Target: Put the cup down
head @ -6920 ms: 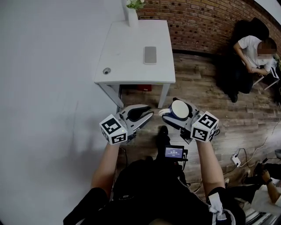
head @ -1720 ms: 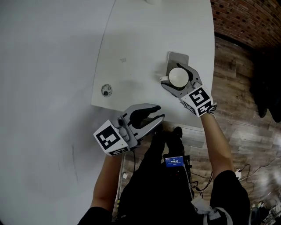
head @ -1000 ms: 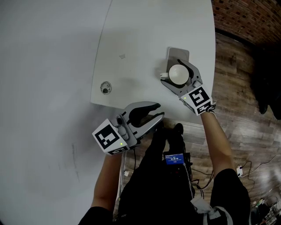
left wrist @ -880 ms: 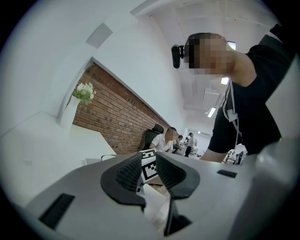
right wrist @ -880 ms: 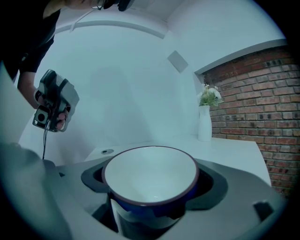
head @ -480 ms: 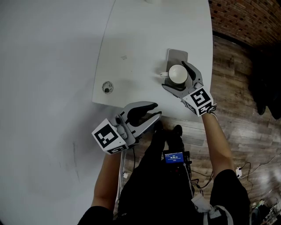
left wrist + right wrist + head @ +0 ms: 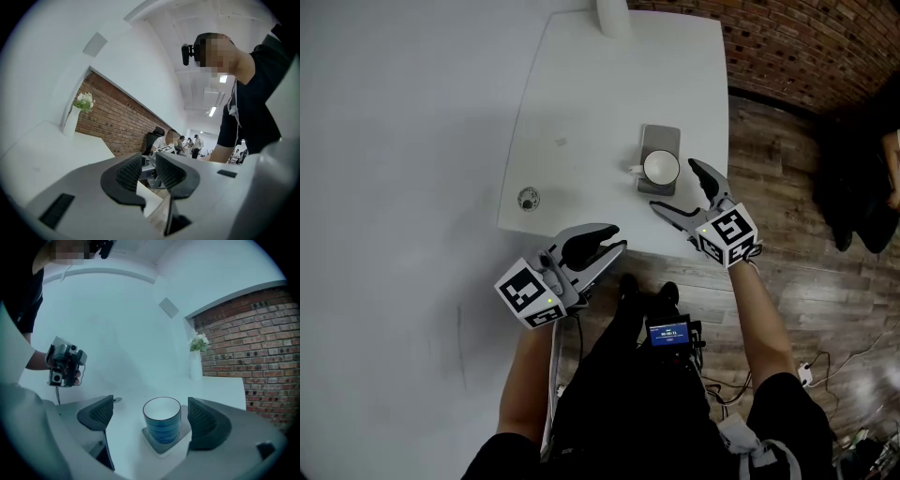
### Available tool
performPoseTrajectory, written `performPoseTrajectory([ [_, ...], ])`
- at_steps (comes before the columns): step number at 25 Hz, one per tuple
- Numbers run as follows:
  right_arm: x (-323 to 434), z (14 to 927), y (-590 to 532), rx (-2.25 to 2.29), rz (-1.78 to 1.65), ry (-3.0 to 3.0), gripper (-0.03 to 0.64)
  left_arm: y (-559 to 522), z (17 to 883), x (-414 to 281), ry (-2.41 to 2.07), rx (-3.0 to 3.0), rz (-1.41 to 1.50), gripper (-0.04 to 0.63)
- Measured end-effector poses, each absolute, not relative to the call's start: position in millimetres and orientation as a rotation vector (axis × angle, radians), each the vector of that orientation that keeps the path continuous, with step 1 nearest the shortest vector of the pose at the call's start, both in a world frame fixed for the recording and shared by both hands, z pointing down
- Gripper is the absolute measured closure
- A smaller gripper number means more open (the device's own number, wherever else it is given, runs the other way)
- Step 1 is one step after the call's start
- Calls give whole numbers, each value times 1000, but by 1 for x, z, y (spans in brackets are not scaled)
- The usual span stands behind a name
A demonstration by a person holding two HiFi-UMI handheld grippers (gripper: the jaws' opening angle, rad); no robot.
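Observation:
A blue cup (image 7: 661, 168) with a white inside stands upright on a grey coaster (image 7: 660, 138) on the white table (image 7: 581, 112). My right gripper (image 7: 677, 188) is just in front of it, open wide, near the table's front right edge. In the right gripper view the cup (image 7: 162, 423) stands free beyond the two dark pads (image 7: 200, 419), touching neither. My left gripper (image 7: 617, 240) hovers off the table's front edge, above the floor, with only a narrow gap between its pads (image 7: 129, 171) and nothing in it.
A white vase (image 7: 612, 16) stands at the table's far edge. A small round cable hole (image 7: 528, 198) sits near the front left corner. A white wall runs on the left, and a brick wall (image 7: 806, 47) and wooden floor (image 7: 806, 272) lie to the right.
My right gripper's jaws have spread off the cup and drawn back toward the table's front edge. The cup stays on the coaster. The left gripper has barely moved.

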State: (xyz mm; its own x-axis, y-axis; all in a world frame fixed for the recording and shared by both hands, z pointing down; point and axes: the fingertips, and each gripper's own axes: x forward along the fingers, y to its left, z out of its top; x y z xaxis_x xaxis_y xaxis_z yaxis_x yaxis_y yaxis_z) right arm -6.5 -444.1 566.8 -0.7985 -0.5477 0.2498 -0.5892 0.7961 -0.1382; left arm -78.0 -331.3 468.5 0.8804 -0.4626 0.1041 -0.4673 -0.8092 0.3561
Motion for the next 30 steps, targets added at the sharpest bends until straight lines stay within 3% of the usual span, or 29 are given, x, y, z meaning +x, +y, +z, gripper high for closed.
performPoseTrajectory([
  [5, -2, 545, -411, 882, 414, -2821, 128, -323, 463, -76, -681, 2681, 19, 511],
  [10, 7, 523, -391, 948, 425, -2827, 294, -321, 459, -78, -680, 2699, 27, 511],
  [19, 24, 478, -371, 1014, 335, -2815, 471, -315, 448, -58, -631, 2744, 23, 511],
  [30, 38, 444, -342, 1121, 453, -2839, 575, -309, 437, -40, -606, 2790, 27, 511],
])
